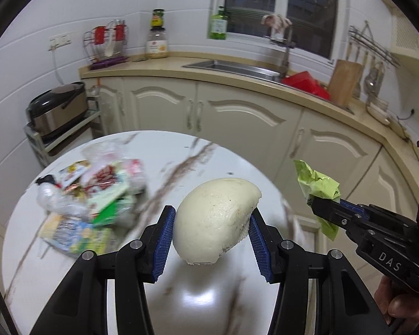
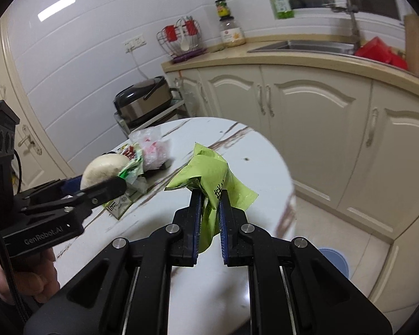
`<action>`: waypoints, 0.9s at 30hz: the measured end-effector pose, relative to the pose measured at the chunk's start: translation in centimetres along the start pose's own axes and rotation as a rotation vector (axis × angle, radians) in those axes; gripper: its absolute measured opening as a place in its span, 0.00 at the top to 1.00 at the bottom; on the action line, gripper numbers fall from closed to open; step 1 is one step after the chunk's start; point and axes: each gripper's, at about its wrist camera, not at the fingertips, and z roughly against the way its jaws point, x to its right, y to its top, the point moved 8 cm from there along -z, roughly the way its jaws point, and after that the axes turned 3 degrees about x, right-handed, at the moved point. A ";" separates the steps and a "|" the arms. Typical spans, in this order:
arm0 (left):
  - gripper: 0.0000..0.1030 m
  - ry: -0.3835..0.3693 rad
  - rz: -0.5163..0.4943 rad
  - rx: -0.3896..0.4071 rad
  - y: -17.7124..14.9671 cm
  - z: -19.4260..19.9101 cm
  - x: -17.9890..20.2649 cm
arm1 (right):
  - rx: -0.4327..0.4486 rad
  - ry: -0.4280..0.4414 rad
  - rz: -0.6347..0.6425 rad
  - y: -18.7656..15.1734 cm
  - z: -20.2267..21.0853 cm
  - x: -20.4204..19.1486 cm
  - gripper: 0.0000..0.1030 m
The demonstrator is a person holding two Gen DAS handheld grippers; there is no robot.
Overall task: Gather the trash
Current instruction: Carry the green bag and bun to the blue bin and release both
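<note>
The left gripper (image 1: 212,220), marked "GenRobot.AI", is pinching a white steamed bun (image 1: 216,217) above the marble bench (image 1: 198,162). The right gripper (image 2: 210,203), lettered "DAS", is clamping a green wrapper (image 2: 209,173); a trash pile (image 1: 92,195) is lying at nine o'clock.

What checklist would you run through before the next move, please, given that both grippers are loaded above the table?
1. Left gripper grip on the steamed bun: ok, pads press both sides.
2. Right gripper grip on the green wrapper: ok, pinched between the pads.
3. Both items lifted off the round table: ok.
4. The grippers apart from each other: ok.
5. Trash pile remaining on the table: not ok, uncollected.
6. Bin location: cannot tell; none is clearly in view.
</note>
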 end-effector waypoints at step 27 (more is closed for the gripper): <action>0.53 -0.164 -0.263 -0.453 -3.8 -30.8 22.2 | -0.224 -0.217 -0.469 -14.6 -2.9 30.1 0.89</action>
